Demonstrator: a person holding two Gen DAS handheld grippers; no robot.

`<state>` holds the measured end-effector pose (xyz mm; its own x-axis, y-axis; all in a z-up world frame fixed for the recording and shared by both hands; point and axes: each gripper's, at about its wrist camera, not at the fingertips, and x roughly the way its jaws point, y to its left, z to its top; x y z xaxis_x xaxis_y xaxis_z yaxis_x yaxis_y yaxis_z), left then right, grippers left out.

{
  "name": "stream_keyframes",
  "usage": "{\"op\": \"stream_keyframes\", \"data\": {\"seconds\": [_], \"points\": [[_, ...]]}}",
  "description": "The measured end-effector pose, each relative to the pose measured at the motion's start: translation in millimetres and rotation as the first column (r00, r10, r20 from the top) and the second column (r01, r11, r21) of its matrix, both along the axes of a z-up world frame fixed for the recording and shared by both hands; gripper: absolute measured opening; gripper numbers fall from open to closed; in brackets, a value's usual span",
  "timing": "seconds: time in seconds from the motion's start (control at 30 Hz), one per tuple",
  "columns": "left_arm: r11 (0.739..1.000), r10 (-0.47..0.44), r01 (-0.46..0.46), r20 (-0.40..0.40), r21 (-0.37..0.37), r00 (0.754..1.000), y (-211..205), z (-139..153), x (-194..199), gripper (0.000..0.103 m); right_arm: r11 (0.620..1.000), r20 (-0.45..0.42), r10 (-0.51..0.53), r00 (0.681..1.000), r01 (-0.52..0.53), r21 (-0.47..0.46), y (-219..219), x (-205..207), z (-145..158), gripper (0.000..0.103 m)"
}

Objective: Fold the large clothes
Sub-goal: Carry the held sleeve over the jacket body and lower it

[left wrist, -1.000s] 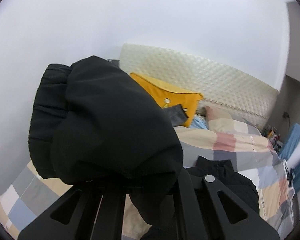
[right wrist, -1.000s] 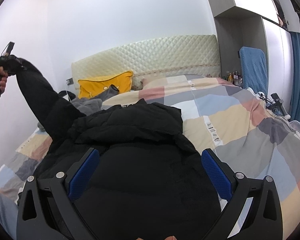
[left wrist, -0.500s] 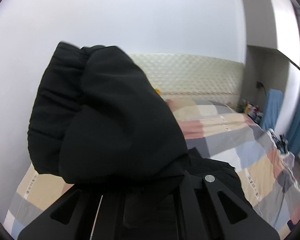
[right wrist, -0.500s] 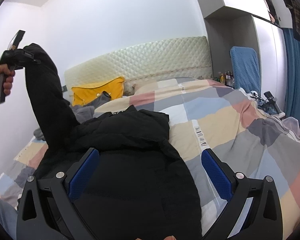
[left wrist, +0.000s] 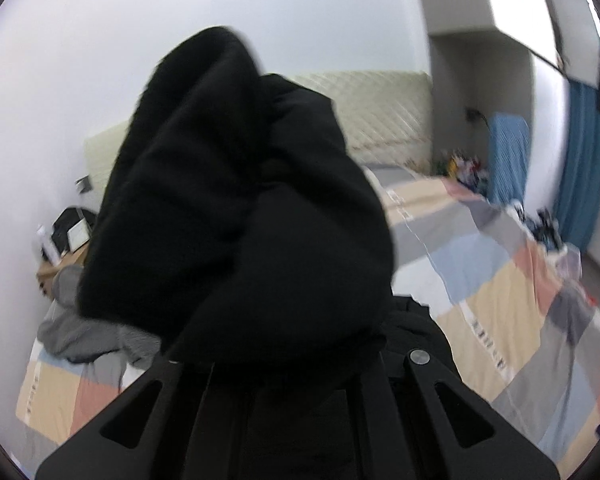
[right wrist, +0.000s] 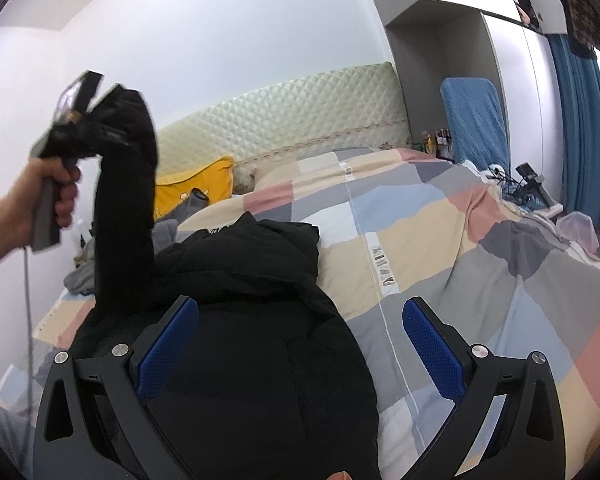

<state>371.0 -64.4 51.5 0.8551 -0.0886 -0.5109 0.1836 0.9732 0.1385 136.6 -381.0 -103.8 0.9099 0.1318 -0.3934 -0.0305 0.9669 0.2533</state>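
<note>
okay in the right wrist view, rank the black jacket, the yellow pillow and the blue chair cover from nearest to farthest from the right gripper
1. black jacket: directly under the open right gripper, on the bed.
2. yellow pillow: far left, against the headboard.
3. blue chair cover: far right, beyond the bed's corner, beside the wardrobe.

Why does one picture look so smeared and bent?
Left wrist view: motion blur smears the black jacket sleeve held in the left tool, and the bed. Right wrist view: sharper; the fisheye curves the headboard; the right tool looks crisp.
</note>
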Motion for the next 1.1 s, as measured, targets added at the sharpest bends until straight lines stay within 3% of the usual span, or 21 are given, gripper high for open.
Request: {"op": "stream_keyframes", "data": {"seconds": [0.1, 0.47, 0.77, 0.83, 0.93, 1.1], "points": [[0.998, -0.049, 0.050, -0.024, 0.039, 0.999, -29.3, -26.0, 5.7, 0.006, 1.000, -0.006, -0.002, 1.000, 0.002, -0.003, 0.2, 2.9, -1.1, 0.103], [0.984, -0.164, 0.171, -0.112, 0.055, 0.980, -119.2, -118.1, 34.7, 0.008, 1.000, -0.030, -0.009, 1.000, 0.009, 0.014, -4.2, 15.9, -10.3, 0.103], [0.970, -0.197, 0.224, -0.231, 0.099, 0.953, -152.9, -195.4, 52.6, 0.008, 1.000, -0.069, 0.007, 0.998, -0.006, 0.026, 1.4, 29.2, -20.6, 0.103], [0.968, -0.204, 0.231, -0.231, 0.097, 0.951, -153.1, -200.4, 57.5, 0.008, 1.000, -0.072, 0.009, 0.997, -0.007, 0.025, 3.3, 30.1, -21.8, 0.103], [0.978, -0.193, 0.209, -0.269, 0.032, 0.944, -146.9, -204.3, 70.1, 0.009, 1.000, -0.079, 0.004, 0.997, -0.002, 0.020, 3.5, 32.8, -23.7, 0.103], [0.982, -0.177, 0.189, -0.282, 0.014, 0.943, -147.0, -202.7, 70.3, 0.019, 0.999, -0.102, -0.003, 0.995, 0.006, 0.034, 0.9, 34.2, -28.8, 0.103]]}}
